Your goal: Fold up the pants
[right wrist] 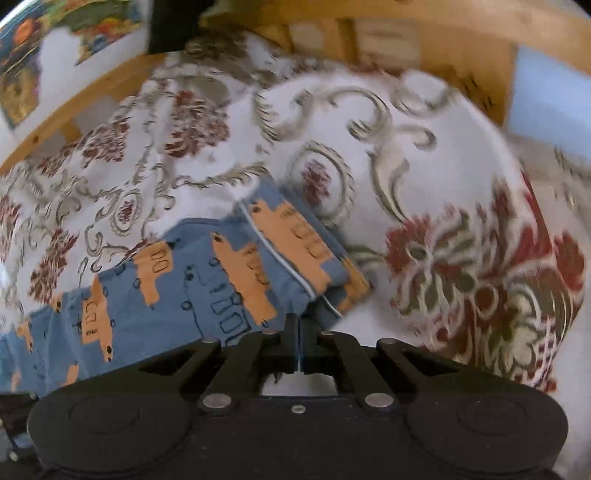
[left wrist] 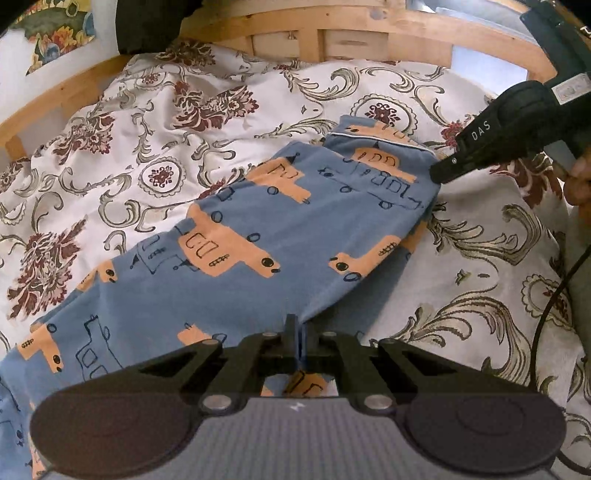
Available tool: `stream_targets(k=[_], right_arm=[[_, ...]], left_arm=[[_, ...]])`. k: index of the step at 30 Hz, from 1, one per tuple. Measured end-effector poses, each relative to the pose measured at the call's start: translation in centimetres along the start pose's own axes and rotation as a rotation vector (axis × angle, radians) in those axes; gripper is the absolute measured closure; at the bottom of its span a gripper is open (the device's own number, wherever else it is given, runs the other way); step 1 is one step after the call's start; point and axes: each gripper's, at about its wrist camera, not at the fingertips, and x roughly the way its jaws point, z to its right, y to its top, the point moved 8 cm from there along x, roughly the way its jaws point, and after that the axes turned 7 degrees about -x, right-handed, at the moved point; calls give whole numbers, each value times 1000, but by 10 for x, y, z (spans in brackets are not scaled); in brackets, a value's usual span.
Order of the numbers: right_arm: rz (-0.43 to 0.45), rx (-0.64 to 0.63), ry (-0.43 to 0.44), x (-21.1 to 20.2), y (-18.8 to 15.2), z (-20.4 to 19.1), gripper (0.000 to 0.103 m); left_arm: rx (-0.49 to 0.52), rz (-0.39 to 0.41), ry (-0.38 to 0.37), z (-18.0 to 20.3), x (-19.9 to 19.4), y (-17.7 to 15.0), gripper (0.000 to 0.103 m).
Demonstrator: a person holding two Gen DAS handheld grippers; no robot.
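Blue pants [left wrist: 280, 229] printed with orange trucks lie stretched across a floral bedspread [left wrist: 155, 122]. My left gripper [left wrist: 300, 332] is shut on the fabric at the near edge of the pants. The right gripper [left wrist: 441, 173], black and held by a hand [left wrist: 578, 177], pinches the far cuff end with its white piping. In the right wrist view the pants [right wrist: 192, 288] run to the lower left, and my right gripper [right wrist: 300, 325] is shut on the cuff corner. That view is blurred by motion.
A wooden bed frame [left wrist: 332, 26] curves around the far side of the bed. A dark garment [left wrist: 155, 22] hangs over the rail at the back left. A black cable [left wrist: 550, 306] trails down on the right. A flowered picture [left wrist: 55, 33] is on the wall.
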Motion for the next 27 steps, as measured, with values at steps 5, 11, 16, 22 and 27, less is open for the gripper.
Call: stream_targets(k=[5,11,16,22,27], right_arm=[[67,-27,-74,-13,3,0,103],[36,64,-12,-6,1,11,90],[45,145,55,-6,4,18,71],[34,316,153,-1,5,33,61],[54,417,219,-3,7,42,54]], left_arm=[[13,-2,-1,3,0,1,101],[-2,-9,-9,3,1,-1,101],[-6,-10,-12,3,1,-2,101],[-5,-7,-11,4,-3,-5,101],[-7,-9,-10,5,-3,-4,101]])
